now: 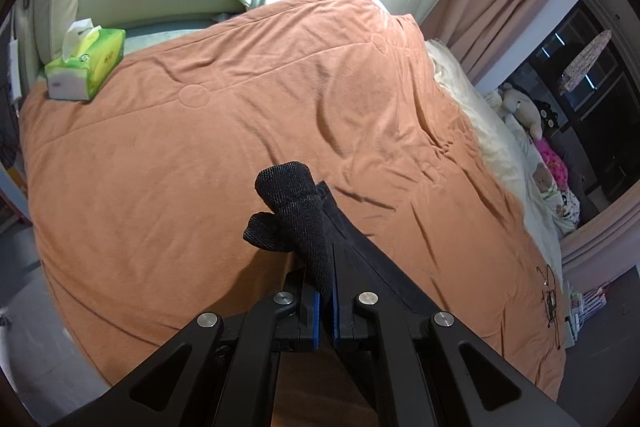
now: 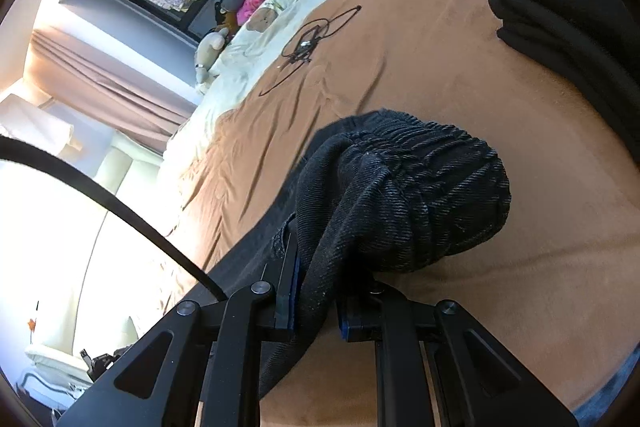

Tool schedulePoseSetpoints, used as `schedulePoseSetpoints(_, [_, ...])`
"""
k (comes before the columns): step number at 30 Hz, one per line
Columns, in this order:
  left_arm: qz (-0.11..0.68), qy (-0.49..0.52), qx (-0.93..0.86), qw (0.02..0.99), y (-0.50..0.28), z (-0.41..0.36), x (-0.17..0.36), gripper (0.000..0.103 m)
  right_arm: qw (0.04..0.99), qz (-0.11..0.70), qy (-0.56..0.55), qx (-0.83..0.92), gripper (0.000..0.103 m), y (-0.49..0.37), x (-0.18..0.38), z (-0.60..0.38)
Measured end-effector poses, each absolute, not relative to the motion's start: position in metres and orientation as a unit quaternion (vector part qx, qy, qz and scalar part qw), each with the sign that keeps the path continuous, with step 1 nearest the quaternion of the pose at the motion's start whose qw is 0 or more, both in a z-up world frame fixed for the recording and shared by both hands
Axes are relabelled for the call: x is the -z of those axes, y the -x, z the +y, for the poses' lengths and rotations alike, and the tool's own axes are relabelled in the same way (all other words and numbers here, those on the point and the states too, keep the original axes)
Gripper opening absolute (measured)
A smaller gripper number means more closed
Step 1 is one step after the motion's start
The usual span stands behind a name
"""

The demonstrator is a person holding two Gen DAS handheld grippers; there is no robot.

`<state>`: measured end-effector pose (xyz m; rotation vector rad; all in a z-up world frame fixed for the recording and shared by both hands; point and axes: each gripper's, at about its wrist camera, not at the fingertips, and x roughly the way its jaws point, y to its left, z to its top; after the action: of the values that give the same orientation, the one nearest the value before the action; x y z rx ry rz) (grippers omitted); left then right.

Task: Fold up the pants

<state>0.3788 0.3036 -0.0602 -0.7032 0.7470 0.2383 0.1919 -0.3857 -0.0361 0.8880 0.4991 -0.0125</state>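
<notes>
Big bed with an orange blanket spread flat, lots of bare room on top

Black pants held up over that blanket, not lying flat yet, pinched at two spots

Right gripper clamped on a thick bunched part of the pants, looks like the stretchy waist, with the rest hanging down under it

Left gripper squeezed tight on a thin edge of the same dark cloth, a small lump poking out past the tips and a strip running off to the right

Green tissue box far off near the pillows, well away from the pants

Thin black cord lying on the blanket near the far side, also well apart

Probably an early step: carrying and stretching the pants out before any fold

Next, likely: pull both grips apart so the cloth goes straight, then lower it onto the bare blanket, flat, clear of the cord
</notes>
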Motion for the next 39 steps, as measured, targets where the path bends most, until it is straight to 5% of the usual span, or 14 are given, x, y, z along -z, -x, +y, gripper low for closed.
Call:
schedulePoseSetpoints(20, [0.412, 0.354, -0.143, 0.827, -0.366, 0.317, 0.181, 0.005, 0.862, 0.269, -0.427, 0.034, 0.011, -0.210, 0.098, -0.386])
schedulePoseSetpoints(22, [0.411, 0.369, -0.137, 0.822, -0.356, 0.317, 0.186, 0.014, 0.863, 0.266, -0.429, 0.026, 0.013, -0.205, 0.100, -0.382])
schedulePoseSetpoints(25, [0.407, 0.393, -0.112, 0.817, -0.344, 0.314, 0.195, 0.038, 0.856, 0.262, -0.447, 0.003, 0.030, -0.199, 0.102, -0.381])
schedulePoseSetpoints(28, [0.397, 0.410, -0.085, 0.816, -0.333, 0.305, 0.200, 0.039, 0.854, 0.253, -0.454, -0.029, 0.064, -0.198, 0.104, -0.374])
schedulePoseSetpoints(38, [0.391, 0.416, -0.031, 0.820, -0.333, 0.268, 0.201, 0.039, 0.856, 0.288, -0.417, -0.098, 0.065, -0.238, 0.105, -0.332])
schedulePoseSetpoints(39, [0.392, 0.404, -0.040, 0.825, -0.334, 0.265, 0.199, 0.029, 0.856, 0.294, -0.415, -0.099, 0.064, -0.244, 0.105, -0.330])
